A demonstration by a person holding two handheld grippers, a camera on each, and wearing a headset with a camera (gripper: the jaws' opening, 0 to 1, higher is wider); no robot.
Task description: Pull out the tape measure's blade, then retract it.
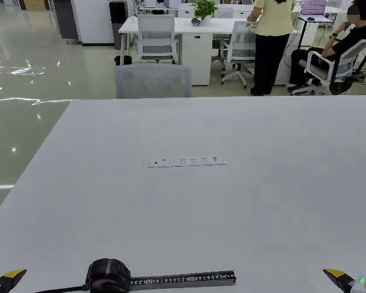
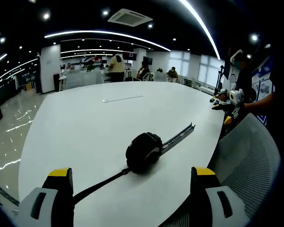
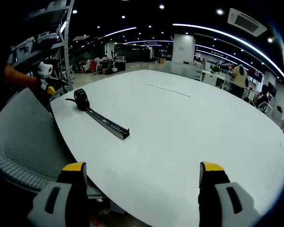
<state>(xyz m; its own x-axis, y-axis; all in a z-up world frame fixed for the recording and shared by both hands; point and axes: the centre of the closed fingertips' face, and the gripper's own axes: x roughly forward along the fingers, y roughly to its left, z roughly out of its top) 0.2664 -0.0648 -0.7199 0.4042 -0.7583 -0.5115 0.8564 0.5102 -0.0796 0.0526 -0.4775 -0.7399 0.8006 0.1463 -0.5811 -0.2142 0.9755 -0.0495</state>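
Tape (image 2: 143, 150) lies on the surface (image 1: 232, 213), blade (image 2: 177, 137) out, its case cut off at the head view's edge. Left tool (image 2: 132, 172) and right tool (image 3: 143, 166) gape wide, empty.

The tape measure (image 1: 108, 274) is round and black and sits on the white table (image 1: 201, 207), close to its near edge. Its blade (image 1: 183, 280) is pulled partway out and lies flat on the tabletop, running straight off to the right in the head view, dark with pale markings and a hooked tip. A thin black strap (image 1: 61, 289) trails from the opposite side.
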